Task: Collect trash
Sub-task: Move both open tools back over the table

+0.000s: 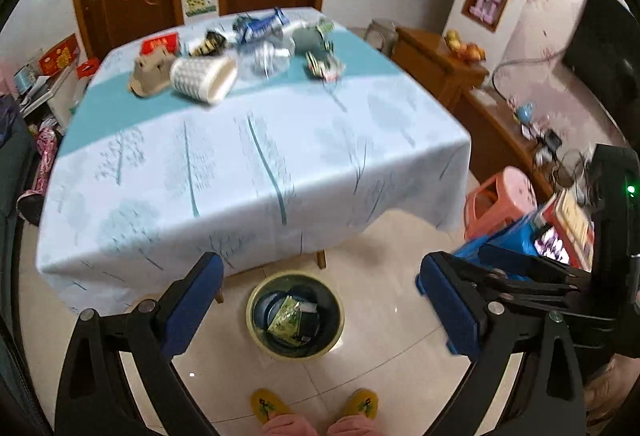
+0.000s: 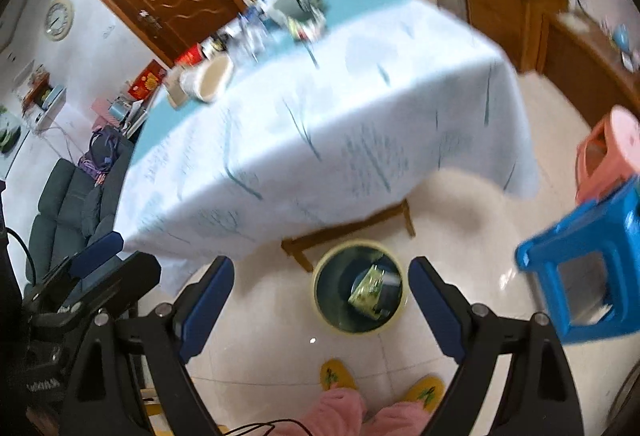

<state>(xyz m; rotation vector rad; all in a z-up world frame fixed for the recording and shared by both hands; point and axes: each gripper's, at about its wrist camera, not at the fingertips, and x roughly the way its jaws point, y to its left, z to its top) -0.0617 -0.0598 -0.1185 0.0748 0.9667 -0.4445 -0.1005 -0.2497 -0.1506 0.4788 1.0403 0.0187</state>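
Note:
A round yellow-rimmed trash bin [image 1: 295,316] stands on the floor by the table's near edge, with a green wrapper [image 1: 286,320] and dark items inside; it also shows in the right wrist view [image 2: 359,286]. Trash lies in a heap at the table's far end: a white ribbed cup [image 1: 202,79] on its side, a crumpled brown piece [image 1: 150,73], clear plastic [image 1: 264,59], wrappers and a bottle. My left gripper [image 1: 320,300] is open and empty above the bin. My right gripper [image 2: 322,300] is open and empty, also above the bin.
The table [image 1: 240,163] has a light blue cloth hanging over its edges. A pink stool [image 1: 500,195] and a blue stool [image 2: 588,268] stand on the right. A dark sofa [image 2: 72,203] is at the left. A wooden cabinet [image 1: 440,63] lines the right wall. My yellow slippers [image 1: 268,406] are below.

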